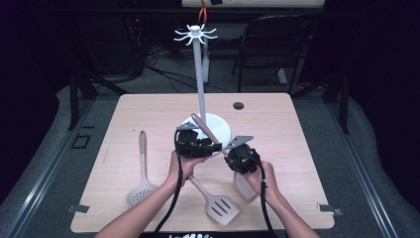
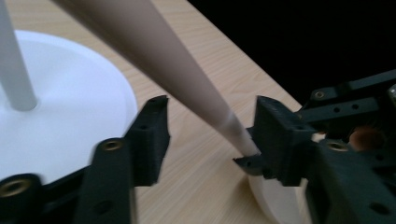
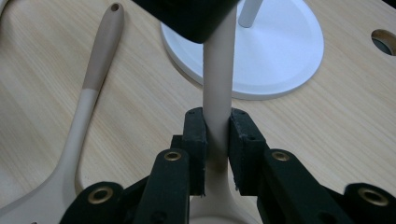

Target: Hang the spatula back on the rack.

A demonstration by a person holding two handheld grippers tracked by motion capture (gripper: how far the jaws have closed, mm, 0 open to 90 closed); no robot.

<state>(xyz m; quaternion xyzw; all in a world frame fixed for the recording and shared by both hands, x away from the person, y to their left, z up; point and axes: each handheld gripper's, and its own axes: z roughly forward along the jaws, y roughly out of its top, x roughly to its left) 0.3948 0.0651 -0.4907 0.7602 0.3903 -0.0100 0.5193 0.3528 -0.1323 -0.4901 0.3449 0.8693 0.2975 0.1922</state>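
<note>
A cream-and-tan utensil slants up from the table, its tan handle (image 1: 208,131) crossing over the white stand's round base (image 1: 220,124). My right gripper (image 1: 229,152) is shut on the handle's lower part, and in the right gripper view both pads (image 3: 198,135) press the handle (image 3: 218,70). The utensil's cream head (image 1: 243,187) hangs below that hand. My left gripper (image 1: 215,147) sits just up the handle. In the left gripper view its jaws stand half apart around the handle (image 2: 163,60), which lies near the right jaw and well clear of the left.
The stand's thin pole (image 1: 200,74) rises to a ring of hooks (image 1: 195,33). A skimmer (image 1: 141,168) lies at the table's left and a slotted spatula (image 1: 220,206) near the front edge. A cable hole (image 1: 238,105) is behind the base, a chair (image 1: 277,44) beyond the table.
</note>
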